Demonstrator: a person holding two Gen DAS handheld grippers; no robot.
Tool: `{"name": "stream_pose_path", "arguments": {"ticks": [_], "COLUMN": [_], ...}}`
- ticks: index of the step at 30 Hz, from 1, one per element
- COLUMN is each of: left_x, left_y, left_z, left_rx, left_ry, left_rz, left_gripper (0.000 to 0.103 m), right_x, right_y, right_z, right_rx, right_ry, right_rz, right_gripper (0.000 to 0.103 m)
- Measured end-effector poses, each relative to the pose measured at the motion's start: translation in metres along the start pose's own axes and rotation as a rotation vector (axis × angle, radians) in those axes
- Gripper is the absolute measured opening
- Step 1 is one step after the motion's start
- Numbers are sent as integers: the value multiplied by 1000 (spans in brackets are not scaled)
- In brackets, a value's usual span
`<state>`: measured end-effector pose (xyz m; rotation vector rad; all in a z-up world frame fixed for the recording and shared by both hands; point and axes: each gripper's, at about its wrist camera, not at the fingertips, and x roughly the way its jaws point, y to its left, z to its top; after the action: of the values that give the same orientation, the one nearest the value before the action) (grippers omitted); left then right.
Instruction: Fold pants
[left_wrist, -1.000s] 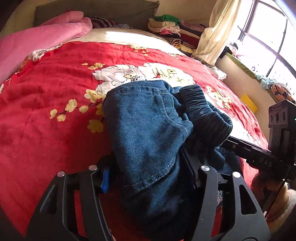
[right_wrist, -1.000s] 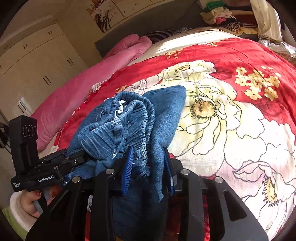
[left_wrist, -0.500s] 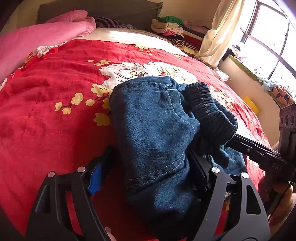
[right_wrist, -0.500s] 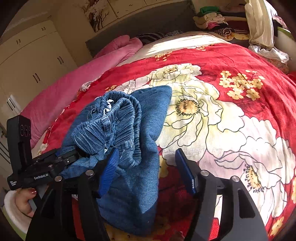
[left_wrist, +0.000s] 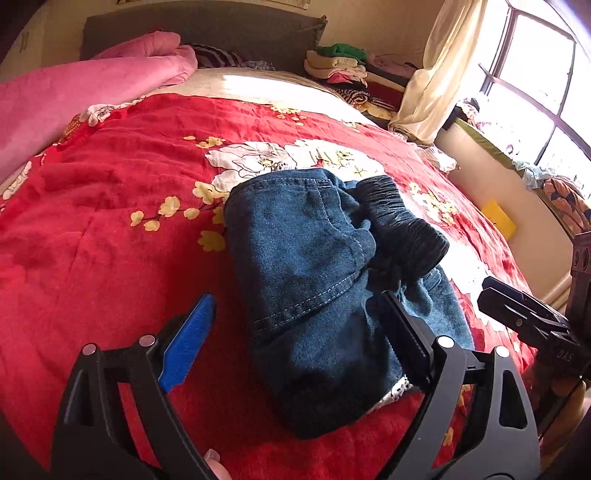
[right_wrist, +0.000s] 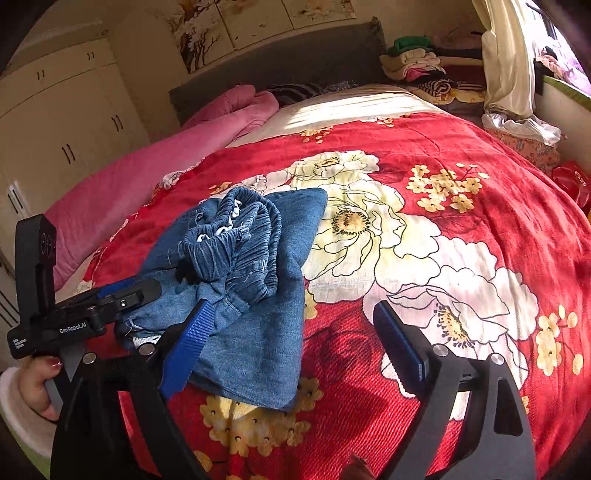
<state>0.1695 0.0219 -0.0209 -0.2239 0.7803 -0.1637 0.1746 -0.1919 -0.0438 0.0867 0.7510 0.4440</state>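
a: both my grippers had just been opening. the left gripper (left_wrist: 295, 339) stood wide with the pants (left_wrist: 325, 280) lying between its fingers but not pinched, and the right gripper (right_wrist: 291, 343) gaped over bare quilt, its left finger (right_wrist: 188, 350) just at the denim's edge

b: where were the pants?

a: in a folded bundle on the red flowered quilt (left_wrist: 110, 221), toward the near edge of the bed, with the elastic waistband (right_wrist: 240, 240) bunched on top

b: how would they handle?

a: i judged them soft but thick. denim layers slump and slide over each other, and the gathered waistband springs up. not fragile, not slippery

b: where would you take hold?

a: at the near hem corners, pinching every layer together. grabbing the bunched waistband would probably undo the fold
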Motion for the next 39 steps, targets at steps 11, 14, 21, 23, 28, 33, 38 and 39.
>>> {"name": "stream_pose_path", "arguments": {"ticks": [11,14,21,23,28,33,38,39], "left_x": [-49,-60,-81,-87,-99,-108,-112,-112], "left_y": [-12,-15,-20,-22,-27,-31,-34,-34], "left_z": [-7,-10,-24,-31,-50,-64,-74,-77], "left_rx": [6,12,26,22,7,11,16,14], "left_ry": [-60,-64,-61,-63,-74,-68,-55,-55], "left_rz": [19,29,59,72,83,91,102,102], "left_gripper": [93,93,93,93,93,93,93,93], "right_x": [-35,-45,-66,-73,-88,-102,-109,-110], "right_y": [17,21,28,30,36,38,38,38], "right_z": [-5,-5,-9,-12,-22,-34,-53,-57], "right_rx": [-48,-51,-63,-64,-76,-75,-71,-72], "right_ry": [-67,-85,-114,-121,-130,-141,-124,-119], "right_rz": [-40,-47,-67,-63,-67,-67,-70,-73], "right_gripper": [96,98,98,98,98,98,98,98]}}
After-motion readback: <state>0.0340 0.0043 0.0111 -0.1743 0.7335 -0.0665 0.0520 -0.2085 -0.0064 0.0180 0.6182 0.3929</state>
